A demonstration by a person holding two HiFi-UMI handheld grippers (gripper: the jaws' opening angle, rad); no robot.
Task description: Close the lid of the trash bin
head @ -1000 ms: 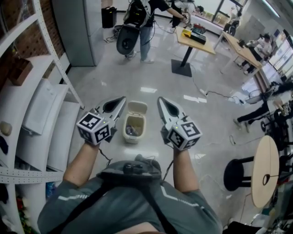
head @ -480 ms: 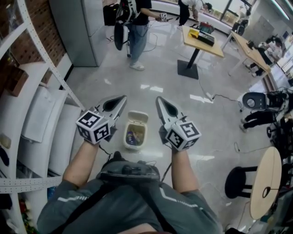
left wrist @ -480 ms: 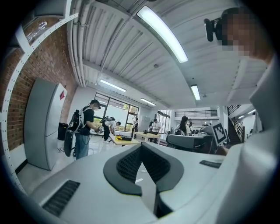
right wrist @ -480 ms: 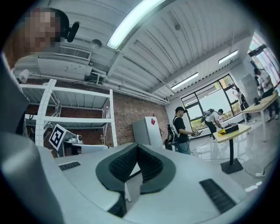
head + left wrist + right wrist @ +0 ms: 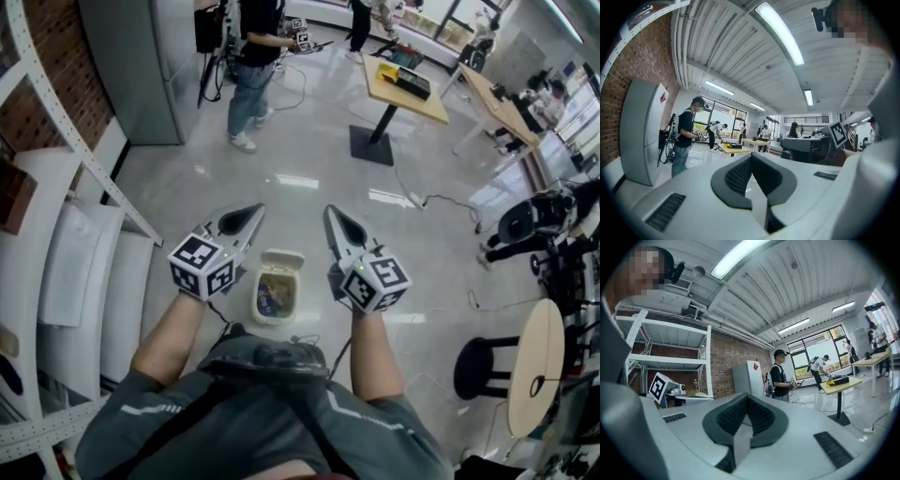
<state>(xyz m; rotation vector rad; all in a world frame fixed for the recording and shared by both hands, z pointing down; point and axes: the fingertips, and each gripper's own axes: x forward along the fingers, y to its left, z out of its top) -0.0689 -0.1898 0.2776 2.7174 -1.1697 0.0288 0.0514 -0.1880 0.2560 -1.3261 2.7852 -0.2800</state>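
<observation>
We found the bin (image 5: 274,302) standing on the floor (image 5: 309,150), just ahead of our torso. Its lid (image 5: 282,260) was tipped up at the far side, so the bin stood open, with some litter showing inside. In the head view it lay between our two tools and lower than them, and neither touched it.

We held the left tool (image 5: 246,217) to the bin's left and the right tool (image 5: 334,218) to its right. Both pointed forward into the room, above the floor. In each tool's own view the jaws met at the tips with nothing between them, and neither of those views showed the bin.

White shelves (image 5: 80,253) ran along our left, before a brick wall. A grey cabinet (image 5: 141,66) stood beyond them. Near it a person (image 5: 251,66) in a dark top stood with a device in hand. Farther right was a tabletop (image 5: 405,80) on a single post, with a yellow and black thing lying on it. A dark stool (image 5: 483,366) stood well to our right.
</observation>
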